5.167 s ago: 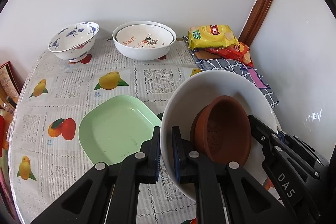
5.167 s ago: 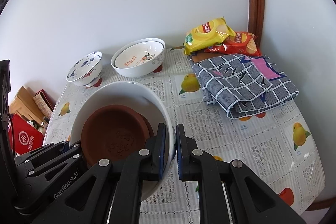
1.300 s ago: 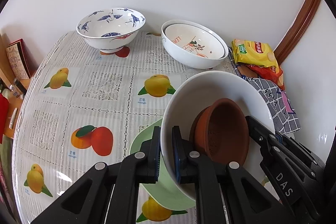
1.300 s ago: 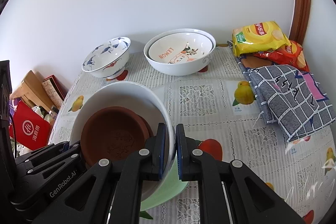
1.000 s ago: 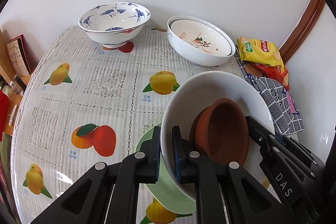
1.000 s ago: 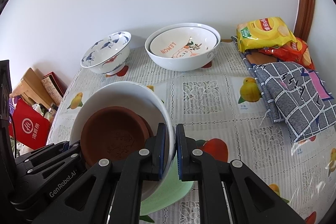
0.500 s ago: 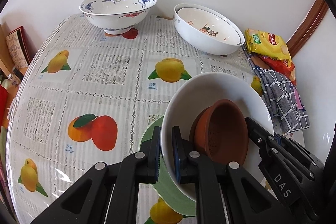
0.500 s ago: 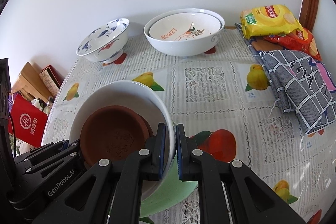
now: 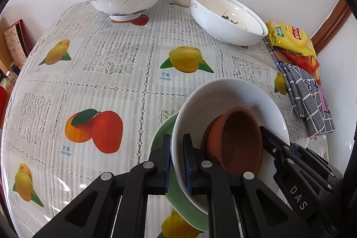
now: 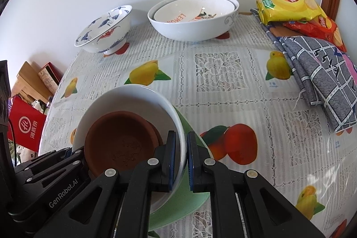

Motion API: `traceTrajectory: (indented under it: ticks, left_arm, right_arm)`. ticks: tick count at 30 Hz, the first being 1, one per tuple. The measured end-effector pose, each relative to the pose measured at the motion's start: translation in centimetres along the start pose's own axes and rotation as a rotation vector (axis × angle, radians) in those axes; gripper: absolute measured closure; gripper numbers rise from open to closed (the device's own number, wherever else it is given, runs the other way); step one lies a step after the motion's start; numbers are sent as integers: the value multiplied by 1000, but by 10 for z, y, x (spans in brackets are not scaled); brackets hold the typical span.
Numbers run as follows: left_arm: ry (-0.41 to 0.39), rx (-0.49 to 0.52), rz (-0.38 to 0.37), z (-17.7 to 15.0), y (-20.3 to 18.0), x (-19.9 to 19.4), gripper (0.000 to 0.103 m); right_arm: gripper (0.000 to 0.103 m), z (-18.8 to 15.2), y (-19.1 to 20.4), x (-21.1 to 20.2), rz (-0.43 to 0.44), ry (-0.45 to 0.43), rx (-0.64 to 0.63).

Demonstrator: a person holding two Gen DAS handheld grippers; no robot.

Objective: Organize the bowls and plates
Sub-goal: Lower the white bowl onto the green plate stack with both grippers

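Both grippers, left (image 9: 176, 158) & right (image 10: 180, 156), jaws clamped on white bowl (image 9: 225, 93) rim, w/ brown bowl (image 10: 120, 144) inside.

Both views are bright and evenly lit by soft daylight, with colours clear and detail sharp across the centre. Glare sheens the glossy tablecloth (image 10: 223, 86) at the lower right of the right wrist view and at the right edge of the left wrist view. Shadows under the bowls are faint and short. Fisheye distortion curves the table's edges, and black vignetting rings each corner. No motion blur shows.
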State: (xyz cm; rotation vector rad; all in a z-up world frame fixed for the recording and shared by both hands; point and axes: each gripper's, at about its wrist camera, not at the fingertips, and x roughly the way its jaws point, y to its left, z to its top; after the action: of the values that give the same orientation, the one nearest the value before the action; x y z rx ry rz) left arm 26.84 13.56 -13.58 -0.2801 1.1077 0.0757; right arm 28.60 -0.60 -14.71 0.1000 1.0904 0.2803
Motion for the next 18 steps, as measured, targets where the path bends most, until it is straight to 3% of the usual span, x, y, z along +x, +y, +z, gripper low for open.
traceTrajectory:
  ticks: [18]
  left_arm:
    - [2,9,-9,0,0,1,91]
  right_arm:
    - [93,-2,-3,3,8,12,2]
